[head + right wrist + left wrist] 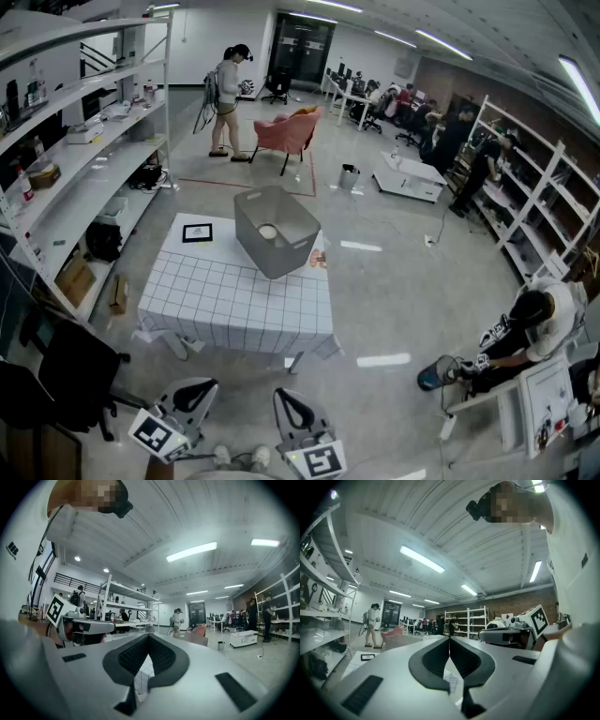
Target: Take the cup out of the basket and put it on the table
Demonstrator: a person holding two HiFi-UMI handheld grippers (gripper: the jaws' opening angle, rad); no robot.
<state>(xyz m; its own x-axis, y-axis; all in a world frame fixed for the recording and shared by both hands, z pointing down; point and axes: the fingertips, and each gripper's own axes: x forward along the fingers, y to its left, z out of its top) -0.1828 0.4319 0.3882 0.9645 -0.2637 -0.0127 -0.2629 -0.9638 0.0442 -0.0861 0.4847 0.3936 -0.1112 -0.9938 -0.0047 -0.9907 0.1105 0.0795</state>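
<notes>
The cup (268, 231) is inside the basket (292, 217). It looks like a small white round thing at the bottom. The basket is grey and open at the top. It sits on the worktop (225, 300), which has a white cloth with a grid of dark lines.

A small black frame (197, 232) lies flat on the worktop, left of the basket and apart from it. A little pink thing (319, 259) lies just beside the basket on its right. I cannot tell what it is.

The left gripper (449, 639) is well apart from the basket, on the near side of the worktop. It points level. Its jaws are closed tight, tip against tip, and there is nothing between them.

The right gripper (148, 637) is next to the left one, also far from the basket on the near side. It points level too. Its jaws are pressed together and hold nothing.

Past the basket, on the floor, stands a pink chair (286, 131). A person (227, 98) stands left of the chair. Left of the basket, along the wall, there are long white shelves (70, 178) with boxes and other things on them. Far to the right of the basket, another person (525, 323) sits low by the floor.
</notes>
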